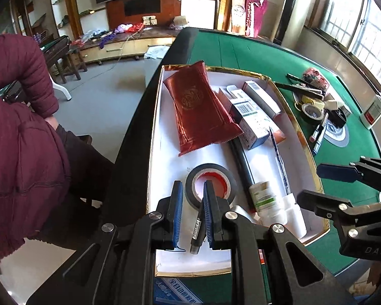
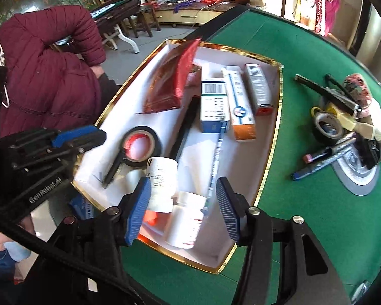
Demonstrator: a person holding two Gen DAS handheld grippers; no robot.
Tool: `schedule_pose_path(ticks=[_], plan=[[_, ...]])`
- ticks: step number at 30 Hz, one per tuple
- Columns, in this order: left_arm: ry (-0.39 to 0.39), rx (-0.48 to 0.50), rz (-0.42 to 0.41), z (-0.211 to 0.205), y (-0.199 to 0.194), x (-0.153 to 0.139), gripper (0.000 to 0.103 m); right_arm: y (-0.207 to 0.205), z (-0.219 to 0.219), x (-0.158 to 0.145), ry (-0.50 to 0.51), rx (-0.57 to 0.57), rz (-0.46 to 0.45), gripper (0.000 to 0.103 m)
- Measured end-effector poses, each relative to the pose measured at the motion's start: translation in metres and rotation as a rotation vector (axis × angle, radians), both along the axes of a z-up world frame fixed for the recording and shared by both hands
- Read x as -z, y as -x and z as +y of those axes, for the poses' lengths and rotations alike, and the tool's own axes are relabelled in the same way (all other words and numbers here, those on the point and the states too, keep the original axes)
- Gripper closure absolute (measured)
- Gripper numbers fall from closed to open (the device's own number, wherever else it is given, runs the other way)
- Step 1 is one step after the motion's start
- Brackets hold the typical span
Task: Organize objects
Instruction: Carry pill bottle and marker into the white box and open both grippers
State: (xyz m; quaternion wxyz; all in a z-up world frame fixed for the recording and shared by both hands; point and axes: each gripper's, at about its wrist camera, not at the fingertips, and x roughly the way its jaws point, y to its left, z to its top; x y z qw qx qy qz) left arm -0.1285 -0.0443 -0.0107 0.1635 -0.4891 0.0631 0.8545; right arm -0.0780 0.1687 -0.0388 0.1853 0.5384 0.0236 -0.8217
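**Left wrist view: pen dropped in the box, more clutter waiting on the felt**

Left wrist view first: the left gripper (image 1: 193,212) hangs above the near end of the white gold-rimmed box (image 1: 307,152), its blue pads drawn nearly together with nothing pinched. A black pen (image 1: 197,231) shows in the narrow gap, but in the right wrist view it lies on the box floor against the black tape roll (image 2: 141,144), so it reads as lying loose, not held.

Over to the right gripper (image 2: 184,211): jaws parted, nothing between the pads, poised over two white medicine bottles (image 2: 162,183) lying on their sides in the near corner.

The box is filling nicely. Inside sit a red foil packet (image 1: 199,109) at the far end, three medicine cartons (image 2: 231,101) side by side, a long black bar (image 2: 185,132) and a slim blue-marked pen (image 2: 216,162) running lengthwise.

By my reading, this is the gap between placements, with both tools empty. Still out on the green table (image 2: 304,228), well apart from the box, is a pile: tape rolls (image 2: 326,124), markers (image 2: 325,157), small boxes and a floral pouch (image 2: 358,86). The next move calls for a reach across to that heap, jaws wide, singling out one piece from the tangle.
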Motion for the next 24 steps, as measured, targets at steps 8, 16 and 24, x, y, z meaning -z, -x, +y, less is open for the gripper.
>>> schedule_pose_path(ticks=[8,16,24], plan=[[0.007,-0.003,0.054,0.008,-0.006,-0.009,0.090,-0.004,0.005,-0.006,-0.034,-0.001,0.022,0.049],[0.001,0.025,0.059,0.024,-0.008,-0.013,0.090,-0.010,0.014,-0.016,-0.148,0.010,0.115,0.047],[0.004,0.056,0.067,0.044,-0.014,-0.019,0.090,-0.017,0.024,-0.023,-0.248,0.007,0.192,0.043]])
